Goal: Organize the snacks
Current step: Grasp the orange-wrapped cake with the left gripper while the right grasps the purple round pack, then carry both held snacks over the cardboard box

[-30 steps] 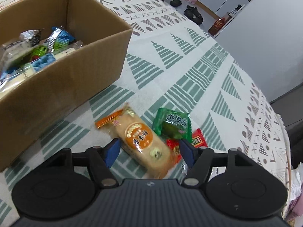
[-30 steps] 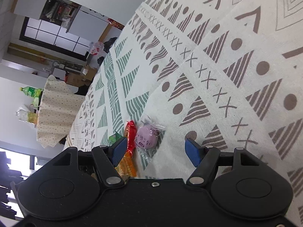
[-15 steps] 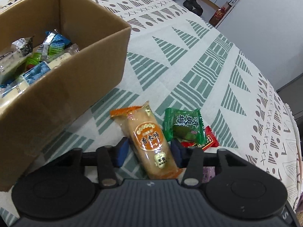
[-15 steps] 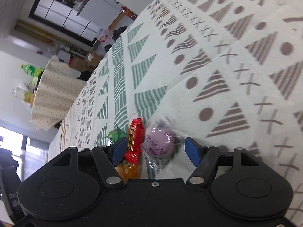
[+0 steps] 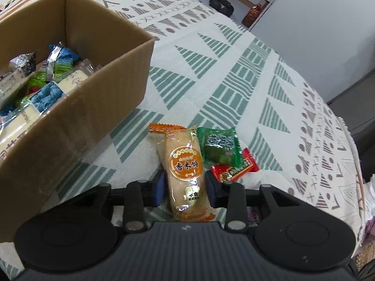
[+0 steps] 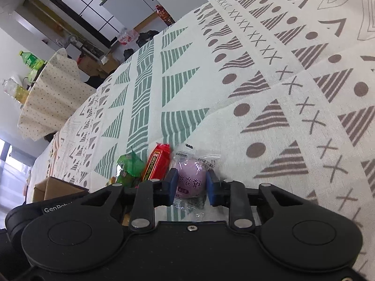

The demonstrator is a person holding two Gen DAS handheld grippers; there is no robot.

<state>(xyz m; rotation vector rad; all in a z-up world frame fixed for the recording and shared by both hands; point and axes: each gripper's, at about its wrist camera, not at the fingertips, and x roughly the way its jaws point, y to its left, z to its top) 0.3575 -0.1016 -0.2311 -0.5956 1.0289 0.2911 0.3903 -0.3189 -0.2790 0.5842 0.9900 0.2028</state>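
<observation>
in the left wrist view, an open cardboard box (image 5: 77, 107) takes up the left side of the patterned tablecloth (image 5: 234, 82). it holds a heap of wrapped snacks (image 5: 39, 82), among them blue, green and silver packets and pale bars. just right of the box's near corner lies an orange rice cracker packet (image 5: 185, 166), pointing lengthwise toward the camera. the left gripper (image 5: 184, 187) straddles its lower half: the jaws are closing, and the blue pads sit against both sides of the wrapper, so the opening is narrow and the packet is clamped between them while it lies on the cloth. touching the packet's right edge is a green candy wrapper (image 5: 220, 149), and just below and to the right of that lies a red candy (image 5: 236, 168), partly tucked under the green one.

in the right wrist view the same pile shows from the other side. at far left a corner of the box (image 6: 58, 187) peeks over the gripper body. then come the green candy wrapper (image 6: 130, 168) and the red candy (image 6: 158, 161), side by side and touching. right of them sits a purple round snack in clear wrap (image 6: 191, 180). the right gripper (image 6: 191, 183) has its jaws closing on it, the pads pressed to either flank of the purple ball, which rests on the cloth.
</observation>
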